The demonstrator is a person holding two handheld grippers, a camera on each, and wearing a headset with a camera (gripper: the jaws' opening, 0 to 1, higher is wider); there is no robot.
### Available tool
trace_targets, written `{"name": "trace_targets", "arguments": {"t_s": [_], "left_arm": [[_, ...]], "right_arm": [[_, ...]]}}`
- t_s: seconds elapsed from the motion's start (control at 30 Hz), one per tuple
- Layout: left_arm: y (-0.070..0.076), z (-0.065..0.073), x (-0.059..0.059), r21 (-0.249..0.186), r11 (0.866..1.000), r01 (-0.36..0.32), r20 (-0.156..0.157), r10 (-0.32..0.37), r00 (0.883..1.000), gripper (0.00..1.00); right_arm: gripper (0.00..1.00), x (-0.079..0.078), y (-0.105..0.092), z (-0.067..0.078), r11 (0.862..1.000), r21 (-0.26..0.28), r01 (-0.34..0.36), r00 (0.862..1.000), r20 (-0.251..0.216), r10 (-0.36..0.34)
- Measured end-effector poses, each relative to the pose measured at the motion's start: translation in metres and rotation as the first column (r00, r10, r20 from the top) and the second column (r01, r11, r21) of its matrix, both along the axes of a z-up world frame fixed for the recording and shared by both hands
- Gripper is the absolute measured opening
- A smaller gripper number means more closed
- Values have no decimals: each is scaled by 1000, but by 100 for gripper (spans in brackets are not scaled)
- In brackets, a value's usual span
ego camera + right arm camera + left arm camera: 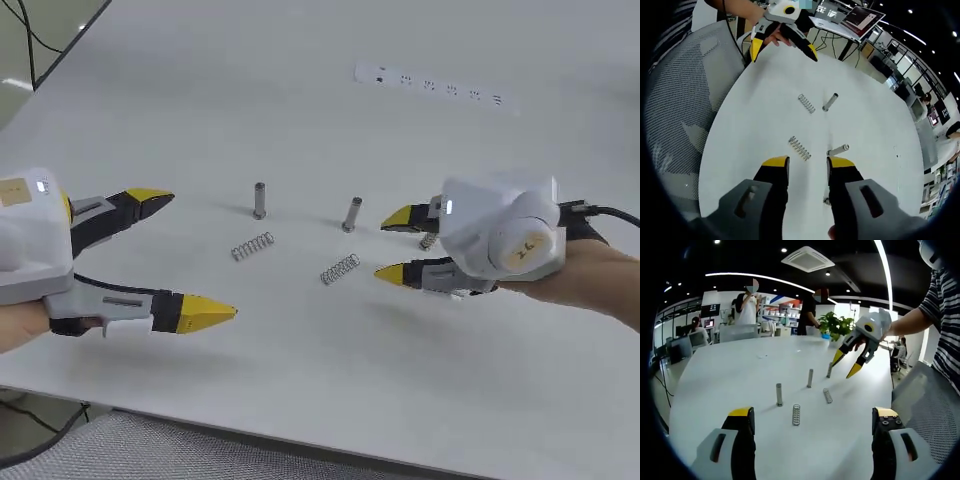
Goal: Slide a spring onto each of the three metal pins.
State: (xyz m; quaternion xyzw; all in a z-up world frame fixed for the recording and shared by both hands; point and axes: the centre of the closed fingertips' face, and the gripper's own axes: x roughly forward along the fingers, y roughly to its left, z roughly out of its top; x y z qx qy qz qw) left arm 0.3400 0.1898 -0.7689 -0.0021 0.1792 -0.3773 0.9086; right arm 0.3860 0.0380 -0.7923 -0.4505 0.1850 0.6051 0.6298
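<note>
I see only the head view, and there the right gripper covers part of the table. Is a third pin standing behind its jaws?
Observer: Yes. The left gripper view shows a third pin upright near the right gripper, with what looks like a spring already on it.
Operator: Is the right gripper clamped on it?
Observer: It seems not. The right gripper view shows its jaws apart, and what is probably that pin sits low in the gap, near one jaw.

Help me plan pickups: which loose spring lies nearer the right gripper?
The spring beside the right gripper; the other spring lies by the leftmost pin.
</note>
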Motion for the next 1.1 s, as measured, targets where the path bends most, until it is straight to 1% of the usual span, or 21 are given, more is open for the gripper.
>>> {"name": "trace_targets", "arguments": {"t_s": [0.07, 0.13, 0.17, 0.3, 0.47, 0.57, 0.7, 0.77, 0.87, 0.97, 1.03, 1.1], "left_arm": [[-1, 0, -1, 1, 1000, 2, 0, -2, 1000, 97], [-1, 0, -1, 0, 1000, 3, 1, -3, 1000, 97], [-2, 0, -2, -1, 1000, 4, 0, -4, 1000, 97], [-3, 0, -2, 0, 1000, 7, -1, -7, 1000, 97], [-4, 1, -1, -1, 1000, 10, -1, -10, 1000, 97], [-4, 1, 0, -1, 1000, 10, -1, -10, 1000, 97], [-3, 0, 0, 4, 1000, 12, -3, -12, 1000, 97], [-3, -1, -1, 9, 1000, 14, -4, -14, 1000, 97], [-3, -3, -1, 8, 1000, 13, -8, -13, 1000, 96], [-4, -3, -2, 8, 1000, 15, -9, -15, 1000, 96], [-3, -3, -2, 11, 1000, 16, -10, -16, 1000, 96], [-3, -3, -2, 10, 1000, 15, -9, -15, 1000, 96]], "right_arm": [[32, 0, 5, 0, 1000, 3, -11, 1000, -10, 11], [31, 1, 8, -1, 999, -11, -33, 999, 0, 33], [31, 1, 9, -3, 999, -25, -42, 999, -4, 42], [30, 1, 15, -10, 997, -48, -65, 998, -22, 64], [28, 6, 18, -19, 993, -79, -86, 996, -24, 84], [27, 9, 18, -25, 990, -97, -99, 995, -35, 96], [26, 9, 16, -33, 986, -121, -116, 992, -59, 110], [24, 9, 16, -35, 982, -131, -136, 990, -54, 130], [23, 7, 20, -37, 980, -128, -153, 987, -64, 146], [23, 5, 24, -43, 973, -145, -182, 982, -69, 173], [22, 4, 25, -47, 969, -156, -189, 981, -81, 179], [22, 4, 25, -52, 966, -170, -196, 979, -82, 185]]}}
